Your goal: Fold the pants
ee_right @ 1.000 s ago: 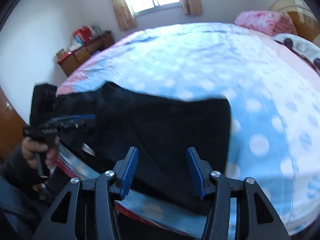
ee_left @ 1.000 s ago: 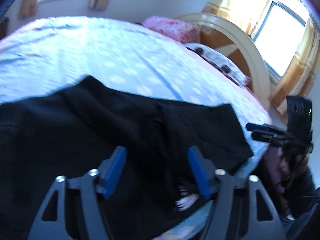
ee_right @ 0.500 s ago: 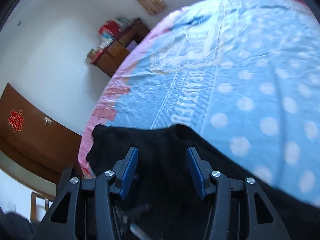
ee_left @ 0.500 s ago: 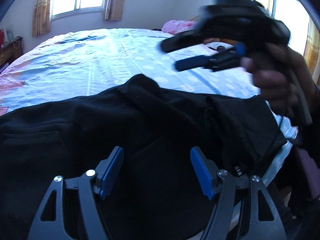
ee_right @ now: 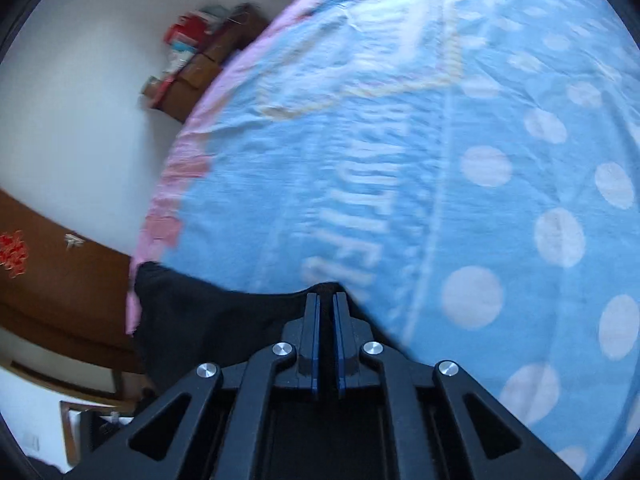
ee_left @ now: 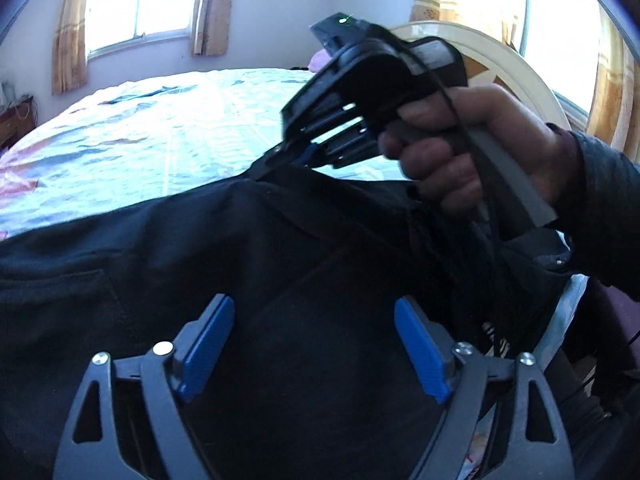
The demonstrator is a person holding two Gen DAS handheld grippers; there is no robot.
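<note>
We see black pants lying along the near edge of the bed, long axis parallel to that edge. Right gripper fingers pinch the pants' far fold. Left gripper fingers are opening above the cloth, gripping nothing.

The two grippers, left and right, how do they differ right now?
The left gripper has its jaws wide and opening, above the black pants, gripping nothing. The right gripper is shut, pinching the pants' edge over the blue bedsheet. Both have blue pads on black frames.
</note>
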